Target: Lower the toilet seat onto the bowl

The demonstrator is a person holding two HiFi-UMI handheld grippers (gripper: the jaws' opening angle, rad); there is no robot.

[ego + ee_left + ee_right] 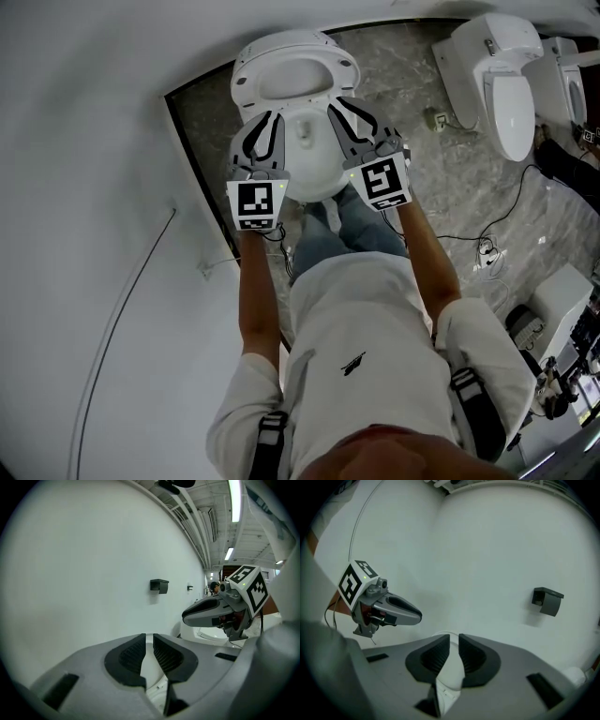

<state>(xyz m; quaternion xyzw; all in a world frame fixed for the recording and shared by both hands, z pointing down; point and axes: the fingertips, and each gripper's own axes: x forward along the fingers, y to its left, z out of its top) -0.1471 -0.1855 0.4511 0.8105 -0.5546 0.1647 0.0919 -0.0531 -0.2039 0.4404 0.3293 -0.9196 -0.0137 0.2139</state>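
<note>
Left gripper (pixel 149 641): I held its jaws nearly together, the pads pinching a thin white edge of the toilet seat (pixel 449 674). Right gripper (pixel 453 644): its jaws were likewise clamped on the seat's rim. In the head view both grippers reached toward 12 o'clock, one on each side of the bowl (pixel 309 159), with the seat's ring just beyond their tips. A second toilet (pixel 497 84) stood at 2 o'clock on the marble floor (pixel 441 178).
</note>
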